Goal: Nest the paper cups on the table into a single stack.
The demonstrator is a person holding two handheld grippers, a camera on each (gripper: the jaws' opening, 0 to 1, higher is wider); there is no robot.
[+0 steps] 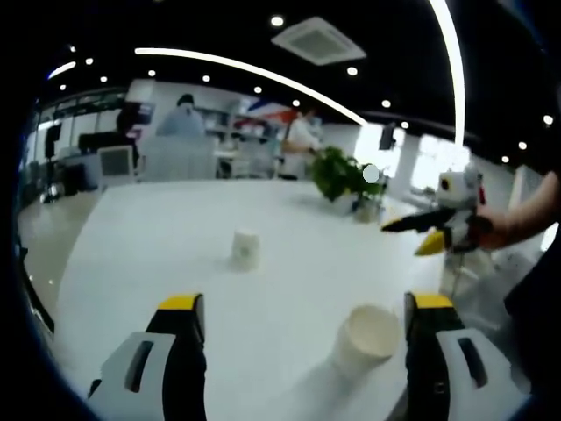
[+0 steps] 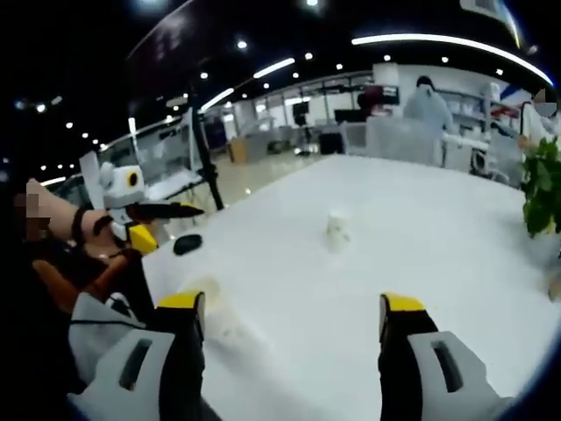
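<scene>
White table (image 1: 175,254) holds 2 paper cups (image 1: 246,249), both grippers (image 1: 302,329) open

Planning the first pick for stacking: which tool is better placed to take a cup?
Left. The tipped cup lies just ahead of the open left tool, near its right-hand jaw. The right tool, also open, faces the upright cup, which stands farther off across the table.

We see an open-plan office: recessed ceiling lights (image 1: 277,20) and a ceiling air vent (image 1: 317,39), desks with monitors (image 1: 115,161), a potted plant (image 1: 344,175), and 2 people (image 1: 184,118) standing behind.
</scene>
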